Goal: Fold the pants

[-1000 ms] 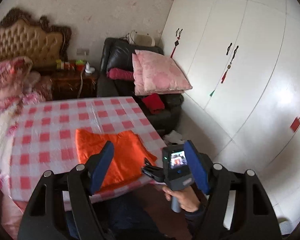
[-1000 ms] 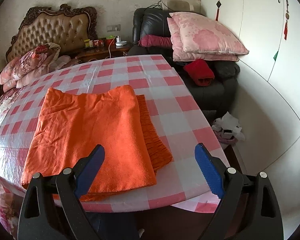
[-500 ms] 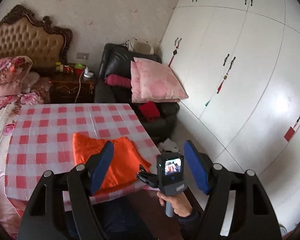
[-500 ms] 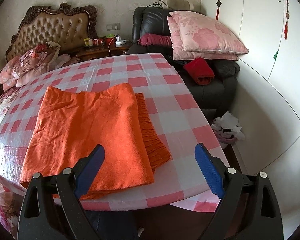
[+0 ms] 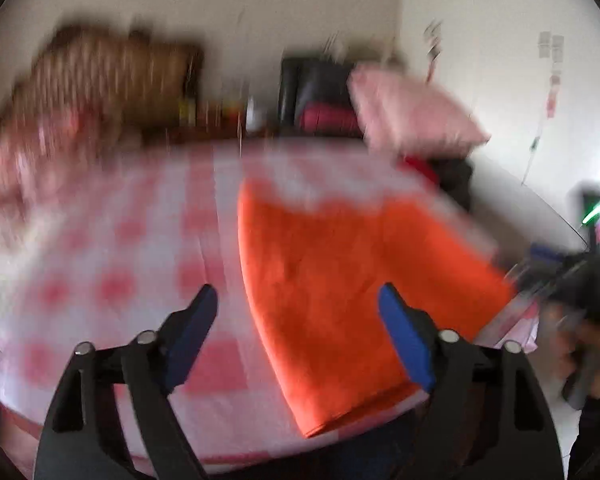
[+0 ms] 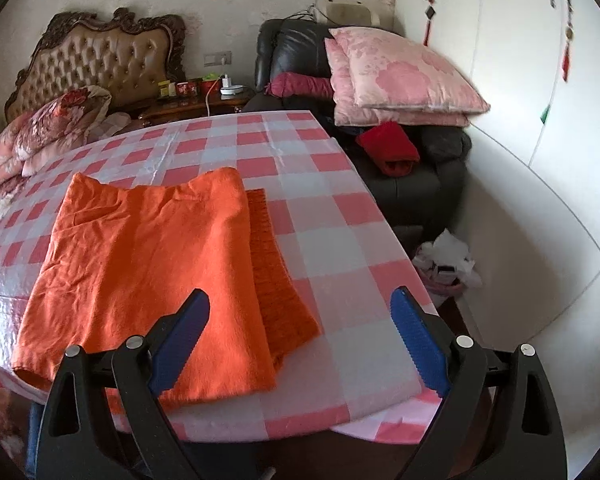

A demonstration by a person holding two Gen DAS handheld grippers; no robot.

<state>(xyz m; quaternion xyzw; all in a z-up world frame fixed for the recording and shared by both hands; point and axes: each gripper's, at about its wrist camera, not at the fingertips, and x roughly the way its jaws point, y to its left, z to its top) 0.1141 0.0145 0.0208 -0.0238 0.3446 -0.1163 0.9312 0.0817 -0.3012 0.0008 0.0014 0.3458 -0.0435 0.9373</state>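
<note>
1. Nearest my right-hand camera, the right tool (image 6: 300, 316) has its blue pads spread wide and grips nothing; it hangs over the near edge of the surface (image 6: 340, 236), which wears a red-and-white checked cloth.
2. In my left-hand view, which is heavily blurred, the left tool (image 5: 298, 310) is also spread wide and empty, held above the near part of the same surface (image 5: 140, 264).
3. At the right edge of that blurred view I can make out the right tool's body (image 5: 580, 264) and the right hand (image 5: 592, 344) holding its handle.
4. The orange pants (image 6: 148, 276) lie folded flat on the surface, on its near-left part in the right camera; the smooth top layer covers most of them, and a ribbed strip of the lower layer shows along their right side.
5. In the left view the pants (image 5: 340, 280) sit right of centre, reaching the near edge.
6. Beyond the surface on the right stands a black armchair (image 6: 300, 48) piled with pink pillows (image 6: 400, 72).
7. Further left I see a nightstand (image 6: 196, 100) and a tufted headboard (image 6: 96, 56).
8. White wardrobe doors (image 6: 540, 60) fill the right side.
</note>
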